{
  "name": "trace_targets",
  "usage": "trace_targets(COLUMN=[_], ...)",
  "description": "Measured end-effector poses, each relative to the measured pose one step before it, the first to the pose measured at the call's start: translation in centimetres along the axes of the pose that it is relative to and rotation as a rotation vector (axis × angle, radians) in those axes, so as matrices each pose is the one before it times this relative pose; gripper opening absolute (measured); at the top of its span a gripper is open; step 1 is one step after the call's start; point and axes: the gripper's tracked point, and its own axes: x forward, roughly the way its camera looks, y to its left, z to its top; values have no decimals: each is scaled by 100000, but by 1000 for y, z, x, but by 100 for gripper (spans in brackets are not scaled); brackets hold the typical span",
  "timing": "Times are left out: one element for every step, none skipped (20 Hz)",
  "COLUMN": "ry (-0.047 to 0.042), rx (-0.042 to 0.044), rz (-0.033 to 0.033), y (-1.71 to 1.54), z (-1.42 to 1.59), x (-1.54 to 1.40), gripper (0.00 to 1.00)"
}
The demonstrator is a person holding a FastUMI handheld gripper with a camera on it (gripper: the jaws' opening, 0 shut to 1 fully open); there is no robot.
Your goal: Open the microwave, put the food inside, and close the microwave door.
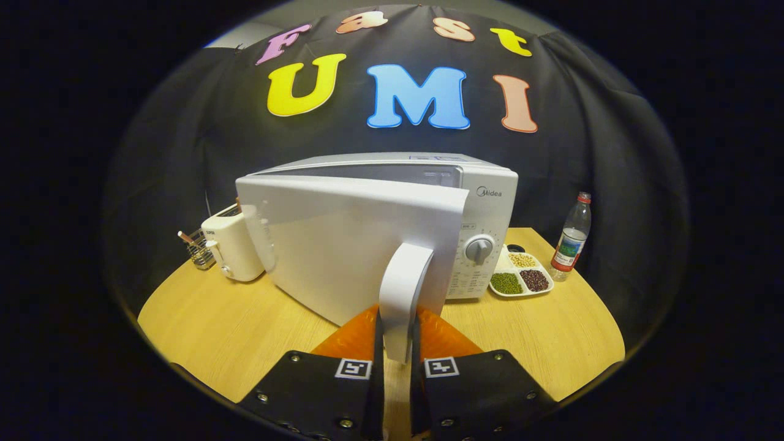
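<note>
Tongs clamped on the handle of the microwave's part-open door.

The tabletop (214,331) carries the microwave (484,202) at 12 o'clock from the tongs (397,343), its door (343,245) swung out toward them. At 10 o'clock stands a toaster (231,245); at 2 o'clock, a divided tray of food (522,275), then a bottle (571,236). Both fingers press the door handle (403,288).

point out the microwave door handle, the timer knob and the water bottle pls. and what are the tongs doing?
door handle (402,288): gripper view, mid handle, clamped between the tongs (397,349).
timer knob (479,249): gripper view, knob centre on the control panel.
water bottle (571,242): gripper view, on its label, beside the bean tray.
</note>
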Motion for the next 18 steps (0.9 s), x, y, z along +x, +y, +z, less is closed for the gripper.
trace_targets(ry=[668, 422, 628, 205, -40, -150, 43, -154, -32, -395, -602, -274, -508, -203, -223, 118, 311, -1459], rx=[-284, -212, -301, -679, -532, -462, -193, -137, -379, -591, -797, -785, -530, -152, 288, 222, -343, -626], rz=[1348, 1059, 419, -61, -265, 124, 465, 863, 875, 488, 232, 173, 495, 941, 1285, 1236, 797, 249], y=[631, 702, 706, 672, 719, 899, 854, 958, 918, 992, 896, 927, 924, 1118, 1066, 1233, 1070, 874], z=[-391, -386, -379, -297, -180, -345, -270, -432, -262, -316, -77, -291, -97, -304, -196, -286, -254, 85], x=[-725, -720, -637, -553, -586, -550, -568, -505, -479, -531, -341, -290, -339, -290, -258, -196, -233, -320], gripper=[17, 18, 19, 21, 21, 21, 21, 21, 21, 21, 21, 21, 22, 21, 21, 21, 21, 21])
